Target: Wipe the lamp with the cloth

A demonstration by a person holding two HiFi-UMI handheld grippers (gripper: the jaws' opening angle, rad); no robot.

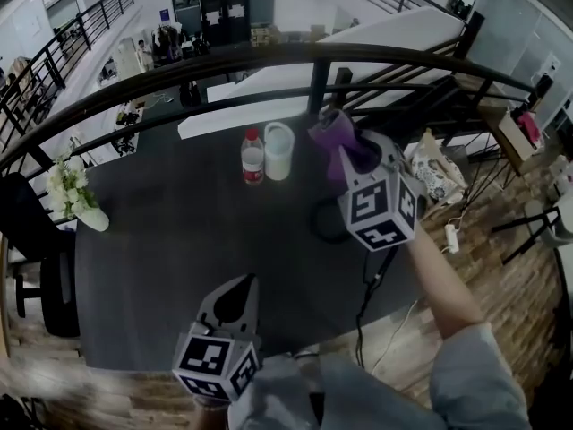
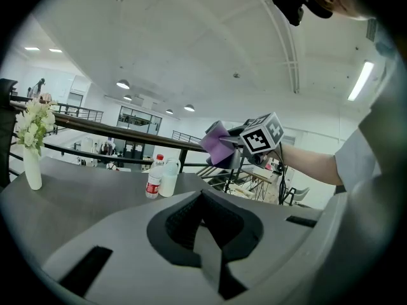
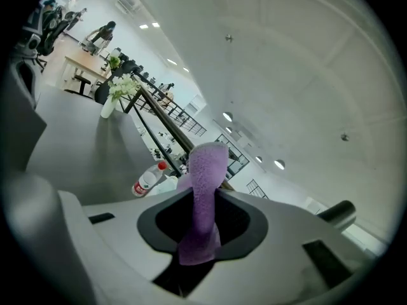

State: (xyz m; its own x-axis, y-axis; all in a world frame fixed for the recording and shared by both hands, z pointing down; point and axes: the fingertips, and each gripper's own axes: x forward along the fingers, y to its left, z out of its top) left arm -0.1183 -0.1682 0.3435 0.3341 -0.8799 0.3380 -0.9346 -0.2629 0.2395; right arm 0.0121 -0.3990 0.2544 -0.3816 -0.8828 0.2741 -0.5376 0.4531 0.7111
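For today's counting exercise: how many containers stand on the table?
3: flower vase at the left edge; red-capped bottle and white jug by the railing. The right gripper may hide others.

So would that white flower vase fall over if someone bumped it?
Probably. The vase is slim and the flowers rise well above it, so it looks top-heavy and apt to tip. It stands near the edge of the table, so a knock might send it off. It looks like hard white ware, so perhaps breakable.
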